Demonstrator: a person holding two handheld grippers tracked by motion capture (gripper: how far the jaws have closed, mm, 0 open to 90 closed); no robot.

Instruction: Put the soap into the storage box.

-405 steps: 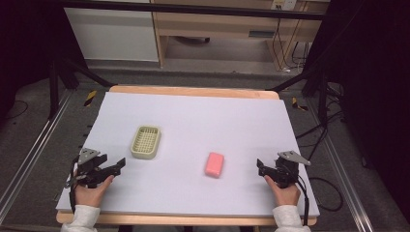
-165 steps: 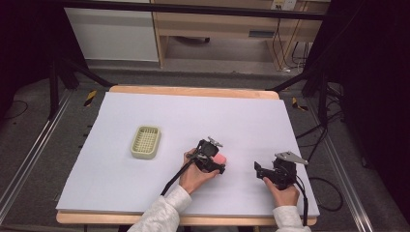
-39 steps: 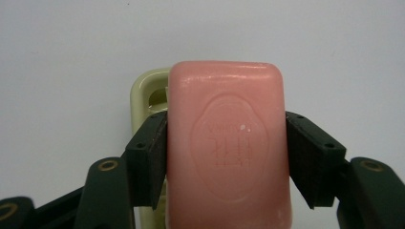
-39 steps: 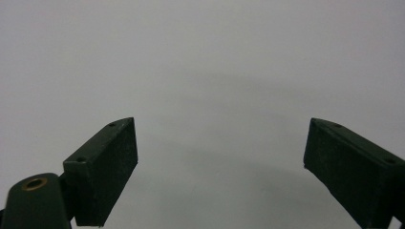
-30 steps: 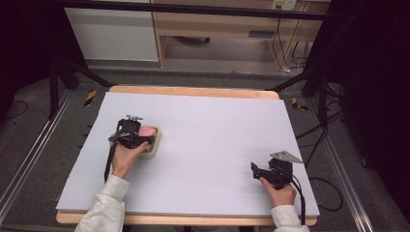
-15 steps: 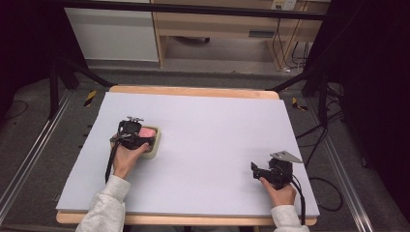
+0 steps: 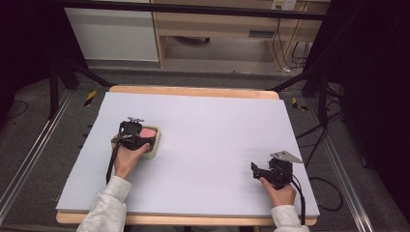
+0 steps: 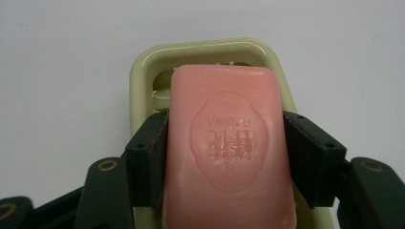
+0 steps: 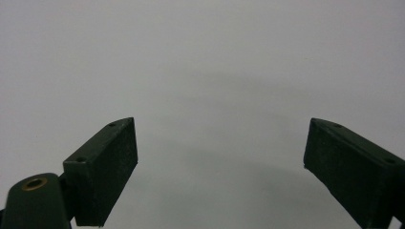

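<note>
A pink soap bar (image 8: pixel 228 143) with an embossed stamp sits between the two black jaws of my left gripper (image 8: pixel 224 152), which is shut on it. Right beneath it lies the pale green soap dish (image 8: pixel 143 71), whose rim frames the bar. From the high view, the left gripper (image 7: pixel 138 137) holds the soap bar (image 7: pixel 148 132) over the dish (image 7: pixel 153 151) at the table's left. At the front right of the table my right gripper (image 7: pixel 256 169) rests low; its fingers (image 9: pixel 107 167) stand wide apart with nothing between them, so the right gripper (image 9: pixel 219 167) is open.
The white table top (image 7: pixel 217 125) has a wooden edge. Metal rails, cables and a wooden shelf unit (image 7: pixel 232 29) lie beyond it. Black frame legs stand at both far corners.
Over the last second the left gripper has lowered the soap slightly onto the dish. Earlier it carried the soap from the table's middle to the dish. The right gripper has stayed put.
</note>
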